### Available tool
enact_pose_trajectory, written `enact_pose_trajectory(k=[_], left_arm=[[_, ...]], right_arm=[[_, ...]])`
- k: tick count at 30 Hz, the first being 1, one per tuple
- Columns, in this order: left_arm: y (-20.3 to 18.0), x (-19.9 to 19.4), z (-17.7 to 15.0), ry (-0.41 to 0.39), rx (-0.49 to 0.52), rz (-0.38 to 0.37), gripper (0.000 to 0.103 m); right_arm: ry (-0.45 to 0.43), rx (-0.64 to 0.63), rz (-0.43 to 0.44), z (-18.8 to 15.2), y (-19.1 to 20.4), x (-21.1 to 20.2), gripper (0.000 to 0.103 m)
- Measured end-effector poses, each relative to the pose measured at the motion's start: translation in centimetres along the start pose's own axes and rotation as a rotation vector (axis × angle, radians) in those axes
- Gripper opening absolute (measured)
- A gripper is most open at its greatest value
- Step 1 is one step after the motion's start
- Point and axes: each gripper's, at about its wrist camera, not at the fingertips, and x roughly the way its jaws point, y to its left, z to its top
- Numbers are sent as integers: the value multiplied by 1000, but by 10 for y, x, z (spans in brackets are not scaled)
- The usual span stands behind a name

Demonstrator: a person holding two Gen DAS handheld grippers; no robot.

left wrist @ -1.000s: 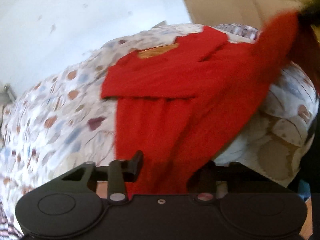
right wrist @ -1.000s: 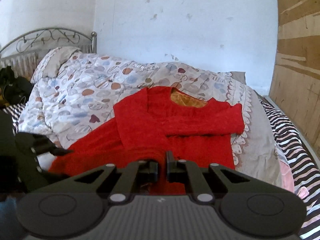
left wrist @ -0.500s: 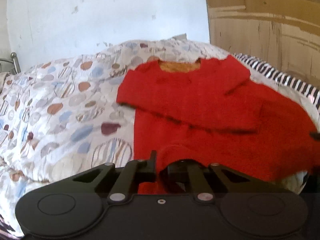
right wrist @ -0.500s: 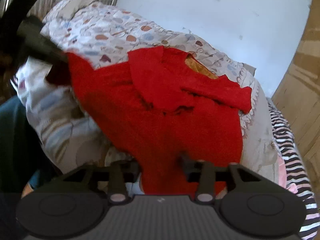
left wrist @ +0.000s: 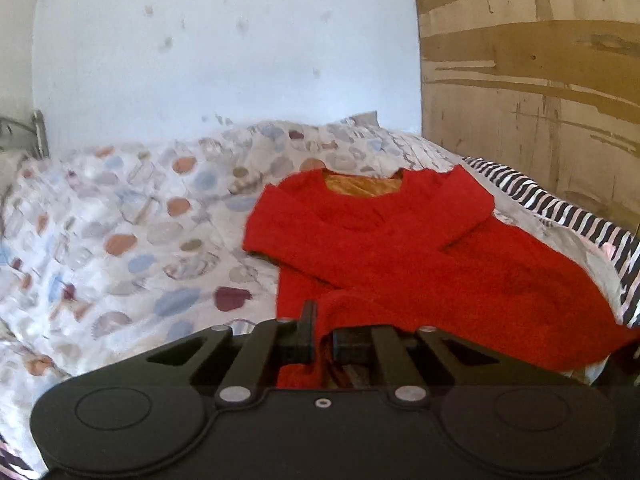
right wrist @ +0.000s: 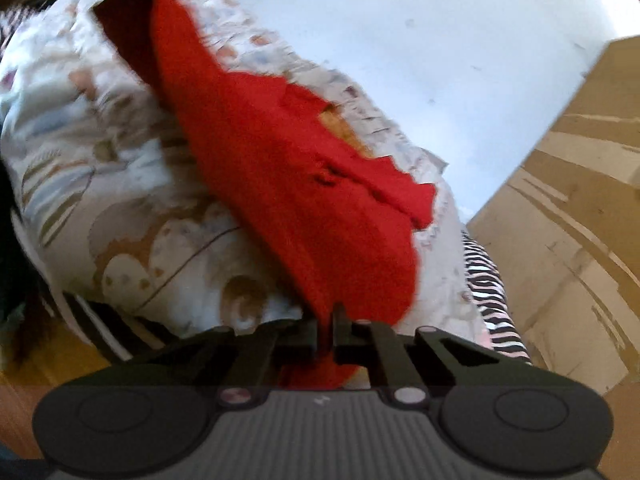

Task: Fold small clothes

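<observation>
Nearest in the left wrist view, the left hand-held gripper (left wrist: 320,334) is clamped on the near hem of the red sweater (left wrist: 400,256), with a ridge of red knit bunched up between its fingers. A second ago those jaws stood partly apart around the cloth; they have since come together on it, and the hem now sits raised off the patterned duvet (left wrist: 120,240)

In the right wrist view, the right hand-held gripper (right wrist: 330,332) is likewise pinched tight on the sweater's other near hem corner, red cloth showing both above and below the fingers. Its jaws have just been closing: half a second ago they stood wide with the hem between them, and now they grip it. This view is tilted and blurred

Both lower corners are therefore secured. Judged from this, the gripping step is complete and the bottom-to-top fold can begin; the corners should travel together toward the neckline to keep the hem straight

Farther out, the sweater body lies on the duvet, both sleeves already crossed over the chest, the orange lining showing at the neck opening (left wrist: 362,186). A striped sheet (left wrist: 560,208) runs along the far side of the bed, beyond it a white wall (left wrist: 220,48) and a cardboard panel (left wrist: 532,80)
</observation>
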Motion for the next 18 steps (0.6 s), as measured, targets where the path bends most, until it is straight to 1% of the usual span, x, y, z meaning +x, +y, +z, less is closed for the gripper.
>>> enact_pose_trajectory(k=[1,4,6,8,11,13,15,17,18], left_arm=[[-4,-8,-4,-37,10,23,6],[-15,-29,-10,-115,29,45,6],[-20,-39,-10,-145,26,53,5],[-20,-52,-6,-176,-9,53,5],[-17,-75,4,-230,-50,57,5],[-12,-95,8,-260,-76,47,5],[-9,-115,10,-272,-64,35,5],[-9,-132,11,-245,-36,26,5],[-10,-141,11,-225,-26,24,5]], right_arm=[[-26,18,-18,3,-7,-7,6],[-114,62,-91,12,-25,-30,5],[-161,98,-114,18,-36,-43,5],[-211,129,-131,23,-43,-59,5],[-274,130,-141,28,-49,-86,4],[-314,124,-138,31,-56,-104,4],[-344,97,-136,33,-62,-124,4],[-354,92,-115,34,-67,-142,4],[-354,101,-90,34,-70,-153,4]])
